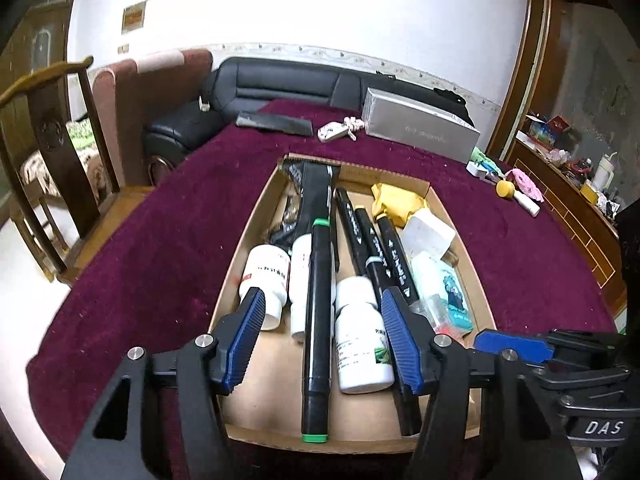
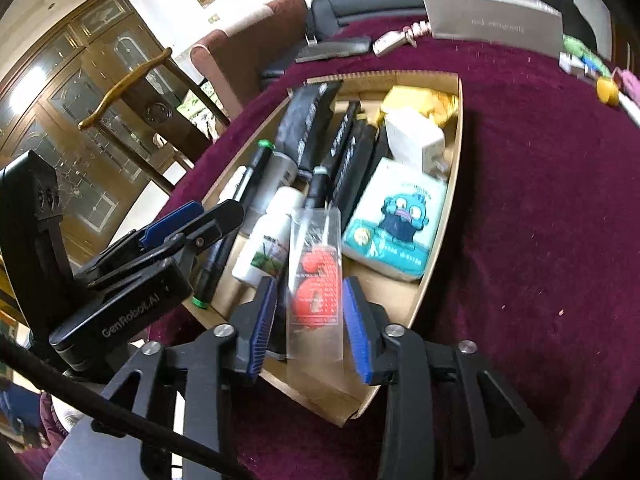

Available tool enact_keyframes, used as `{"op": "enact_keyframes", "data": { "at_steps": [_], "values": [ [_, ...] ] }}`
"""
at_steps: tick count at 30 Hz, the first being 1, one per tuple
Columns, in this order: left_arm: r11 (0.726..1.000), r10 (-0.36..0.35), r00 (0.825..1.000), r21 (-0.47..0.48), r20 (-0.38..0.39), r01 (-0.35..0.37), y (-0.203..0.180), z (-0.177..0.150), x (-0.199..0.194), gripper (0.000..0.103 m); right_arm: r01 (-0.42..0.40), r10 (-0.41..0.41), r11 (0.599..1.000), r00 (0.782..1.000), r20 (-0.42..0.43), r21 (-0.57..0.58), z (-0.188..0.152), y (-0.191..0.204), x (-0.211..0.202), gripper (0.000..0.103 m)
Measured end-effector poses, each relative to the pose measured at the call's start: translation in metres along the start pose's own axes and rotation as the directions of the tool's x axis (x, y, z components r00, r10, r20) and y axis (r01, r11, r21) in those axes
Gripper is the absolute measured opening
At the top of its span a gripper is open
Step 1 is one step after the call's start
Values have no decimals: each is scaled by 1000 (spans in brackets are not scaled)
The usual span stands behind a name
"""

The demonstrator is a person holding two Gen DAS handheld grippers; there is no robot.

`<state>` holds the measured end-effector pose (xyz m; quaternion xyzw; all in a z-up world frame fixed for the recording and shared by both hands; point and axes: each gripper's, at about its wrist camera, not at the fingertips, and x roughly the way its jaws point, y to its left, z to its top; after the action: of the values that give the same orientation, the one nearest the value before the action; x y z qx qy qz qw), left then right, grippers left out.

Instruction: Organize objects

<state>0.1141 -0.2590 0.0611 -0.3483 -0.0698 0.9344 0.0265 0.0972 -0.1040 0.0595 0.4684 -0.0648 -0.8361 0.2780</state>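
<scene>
Left gripper (image 1: 322, 322): ribbed blue pads apart, straddling black cylindrical marker (image 1: 317, 332), no contact. Right gripper (image 2: 308, 328): jaws apart around clear packet (image 2: 316, 280) in cardboard tray (image 2: 404, 308).

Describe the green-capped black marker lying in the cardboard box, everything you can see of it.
The green-capped marker is a long black barrel, apparently plastic, with a green band at each end. It lies flat and lengthwise in the cardboard box, its near end at the front edge. White bottles lie close along both sides, and its far end overlaps a black pouch. It sits between the open fingers of the left tool, which do not touch it.
</scene>
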Motion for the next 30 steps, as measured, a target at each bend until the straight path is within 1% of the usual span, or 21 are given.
{"op": "enact_keyframes", "data": {
  "at_steps": [2,3,6,9,11,13,14,15,17,19,20,21,22,23,24,25,26,27,30],
  "values": [
    [1000,19,1000,18,13,-19,-5,2,-4,56,4,-4,1000,1000,20,-7,0,2,-5,42],
    [999,29,999,28,20,-30,-7,2,-6,58,4,-4,1000,1000,26,-7,1,2,-6,42],
    [997,54,998,46,39,-55,-12,2,-10,63,7,-7,1000,999,35,3,3,1,-9,42],
    [993,95,994,67,62,-99,-18,3,-15,68,7,-8,1000,999,46,12,3,0,-12,42],
    [989,122,989,78,81,-129,-21,4,-19,68,7,-8,1000,998,59,13,4,0,-16,42],
    [983,155,983,79,97,-163,-23,6,-22,72,11,-12,1000,997,72,12,5,1,-21,43],
    [981,171,979,75,107,-180,-23,7,-23,75,14,-15,1000,997,76,11,5,2,-22,44],
    [978,189,975,69,119,-198,-23,7,-25,76,16,-17,1000,997,80,10,5,3,-23,45],
    [966,243,958,48,154,-253,-23,10,-32,77,23,-23,1000,996,90,7,7,4,-26,46],
    [953,292,936,28,195,-303,-23,11,-40,78,31,-30,1000,995,100,-2,9,6,-28,46],
    [942,323,920,16,224,-335,-24,12,-46,84,38,-37,999,994,106,-7,11,7,-29,46],
    [929,358,901,4,247,-371,-25,12,-50,93,47,-45,999,992,115,-14,13,8,-30,46],
    [912,399,878,-13,263,-410,-26,13,-54,97,57,-54,998,991,126,-22,15,10,-32,46],
    [901,425,862,-32,275,-433,-27,13,-58,99,66,-62,997,989,135,-27,17,11,-33,46],
    [903,422,862,-38,282,-429,-27,14,-61,99,76,-70,997,987,145,-33,20,13,-35,46],
    [916,393,876,-41,278,-398,-26,14,-63,99,86,-79,995,984,157,-40,22,14,-36,46],
    [933,356,896,-47,266,-357,-24,15,-63,99,93,-84,995,983,166,-46,24,16,-38,46],
    [940,339,905,-55,256,-336,-23,15,-64,99,98,-88,994,981,175,-52,25,17,-39,46],
    [940,340,908,-65,244,-335,-19,15,-64,99,124,-108,990,973,204,-64,27,20,-44,50]
  ]
}}
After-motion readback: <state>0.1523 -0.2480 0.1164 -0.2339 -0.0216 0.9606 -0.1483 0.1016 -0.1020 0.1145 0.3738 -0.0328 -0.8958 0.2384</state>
